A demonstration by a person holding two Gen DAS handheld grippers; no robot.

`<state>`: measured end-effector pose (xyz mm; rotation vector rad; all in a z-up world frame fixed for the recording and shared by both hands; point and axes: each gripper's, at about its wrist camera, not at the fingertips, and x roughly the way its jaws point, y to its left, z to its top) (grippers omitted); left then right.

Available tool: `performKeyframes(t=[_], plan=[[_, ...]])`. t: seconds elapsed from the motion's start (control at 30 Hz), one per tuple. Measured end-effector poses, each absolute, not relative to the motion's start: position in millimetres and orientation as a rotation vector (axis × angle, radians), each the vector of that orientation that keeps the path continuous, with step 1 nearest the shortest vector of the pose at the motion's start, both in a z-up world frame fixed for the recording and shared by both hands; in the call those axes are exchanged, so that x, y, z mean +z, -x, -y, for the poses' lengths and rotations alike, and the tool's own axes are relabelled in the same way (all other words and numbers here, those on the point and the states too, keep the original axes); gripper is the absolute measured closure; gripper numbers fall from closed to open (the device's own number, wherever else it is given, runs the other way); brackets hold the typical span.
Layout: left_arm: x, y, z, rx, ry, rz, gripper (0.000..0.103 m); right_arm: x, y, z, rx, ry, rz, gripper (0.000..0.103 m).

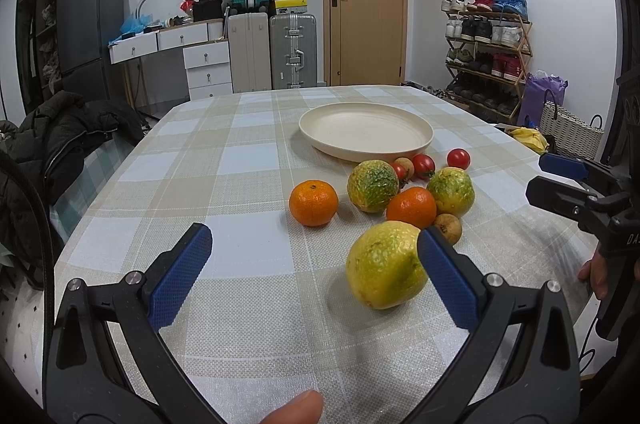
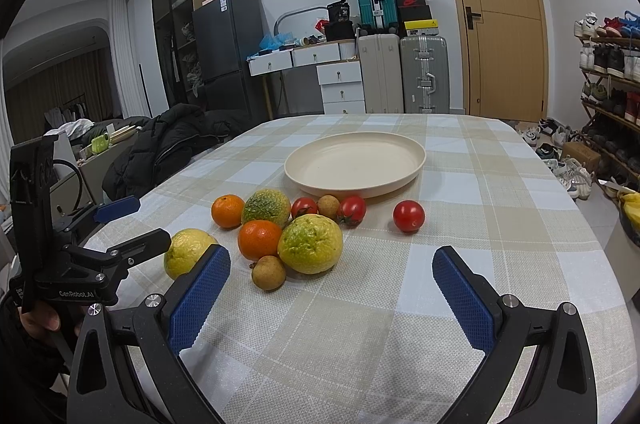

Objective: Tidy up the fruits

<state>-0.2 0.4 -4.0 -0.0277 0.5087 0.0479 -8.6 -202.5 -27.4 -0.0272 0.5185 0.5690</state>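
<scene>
A: Where do the fruits sit?

B: They lie in a loose cluster on the checked tablecloth of the table, just near of the cream plate, which holds nothing. In the right wrist view, a tangerine and a green-yellow lemon are at the far left of the cluster, a second tangerine and another mottled lemon sit nearer, and a small brown longan is nearest.

A: And the small red ones?

B: Two cherry tomatoes flank a second longan right by the plate's near rim; a third tomato sits apart to the right.

A: What about the grippers?

B: The left gripper is spread wide and grips nothing. A third, mostly yellow lemon lies at the near left of the cluster, close to its right finger; contact I cannot tell. The right gripper is also wide open and empty, hovering over bare cloth near of the fruit.
</scene>
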Motion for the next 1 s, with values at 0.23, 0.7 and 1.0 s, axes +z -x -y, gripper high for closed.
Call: performKeyframes(t=[0.23, 0.7, 1.0], plan=[[-4, 0, -1, 0.05, 0.024, -0.508, 0.0, -29, 9, 200, 0.568, 0.031, -0.525, 0.0], [-3, -2, -17, 0.055, 0.084, -0.542, 0.001, -28, -6, 202, 0.546, 0.01, -0.598, 0.0], [5, -3, -20, 0.031, 0.076, -0.554, 0.001, -28, -25, 200, 0.504, 0.02, -0.685, 0.0]])
